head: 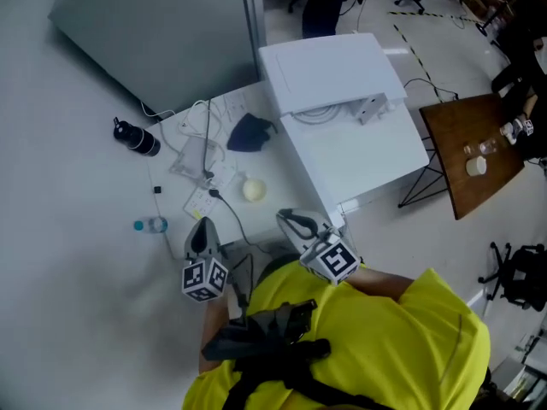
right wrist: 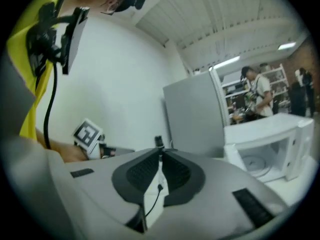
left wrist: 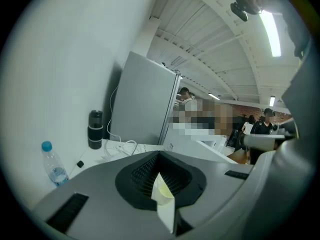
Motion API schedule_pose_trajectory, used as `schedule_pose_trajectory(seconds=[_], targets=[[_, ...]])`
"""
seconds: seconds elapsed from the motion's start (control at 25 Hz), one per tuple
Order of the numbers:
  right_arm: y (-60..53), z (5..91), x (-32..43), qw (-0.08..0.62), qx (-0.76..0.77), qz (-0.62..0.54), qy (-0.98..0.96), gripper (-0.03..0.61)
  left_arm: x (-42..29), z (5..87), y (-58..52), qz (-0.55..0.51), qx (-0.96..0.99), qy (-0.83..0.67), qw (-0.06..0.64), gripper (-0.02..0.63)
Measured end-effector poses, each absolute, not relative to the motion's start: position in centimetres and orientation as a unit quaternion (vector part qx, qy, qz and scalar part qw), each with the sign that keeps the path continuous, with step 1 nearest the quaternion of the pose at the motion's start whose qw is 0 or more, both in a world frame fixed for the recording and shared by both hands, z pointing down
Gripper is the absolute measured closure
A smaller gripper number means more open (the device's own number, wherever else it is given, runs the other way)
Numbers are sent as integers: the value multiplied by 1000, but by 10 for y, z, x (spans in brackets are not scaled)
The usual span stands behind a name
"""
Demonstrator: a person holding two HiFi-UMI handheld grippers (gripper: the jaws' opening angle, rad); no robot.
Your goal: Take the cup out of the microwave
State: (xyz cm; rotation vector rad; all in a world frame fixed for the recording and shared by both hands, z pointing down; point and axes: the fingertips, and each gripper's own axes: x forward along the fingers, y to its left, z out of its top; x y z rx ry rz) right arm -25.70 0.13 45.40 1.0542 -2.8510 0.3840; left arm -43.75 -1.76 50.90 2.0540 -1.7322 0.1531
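Reading the job as all but done. The microwave (head: 329,67) stands with its door swung open, and the right gripper view looks into its cavity (right wrist: 257,160): a bare turntable, no cup on it.

A small pale round thing, most likely the cup (head: 254,190), sits out on the desk (head: 102,203). It lies ahead of both sets of fingers and roughly between them, clear of each, with nothing touching it. The microwave is farther out beyond it, on the right fingers' side.

Left gripper (left wrist: 160,178): fingers drawn together, pads meeting, nothing between them but their own pale facing. Right gripper (right wrist: 159,156): fingers likewise pressed together, empty, with only a thin black wire running along the seam. Both are held close in front of the person's yellow shirt (head: 402,340), short of everything on the desk.

Other clutter beyond the left fingers:
- a black flask (head: 137,137)
- a small water bottle (head: 150,225)
- white cables (head: 201,126)
- a dark cloth (head: 249,132)

None of these bear on the task.

What may remain, by my judgement: nothing for the cup itself. The door is not yet shut, though the task does not ask for that.
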Motion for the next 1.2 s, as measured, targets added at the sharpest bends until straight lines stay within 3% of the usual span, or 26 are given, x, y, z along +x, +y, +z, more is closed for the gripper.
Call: schedule_pose_trajectory(seconds=[0.04, 0.28, 0.56, 1.2], targets=[[-7, 425, -243, 18, 367, 115, -923, 574, -434, 496, -20, 54, 748, -625, 214, 615], [-42, 342, -161, -24, 471, 68, -879, 575, -397, 410, -31, 24, 782, -602, 157, 615], [-55, 341, -98, -15, 510, 73, -857, 575, -369, 377, -31, 10, 792, -593, 144, 615], [-68, 341, -63, -7, 493, 75, -867, 575, -348, 372, -38, 11, 772, -619, 147, 615]])
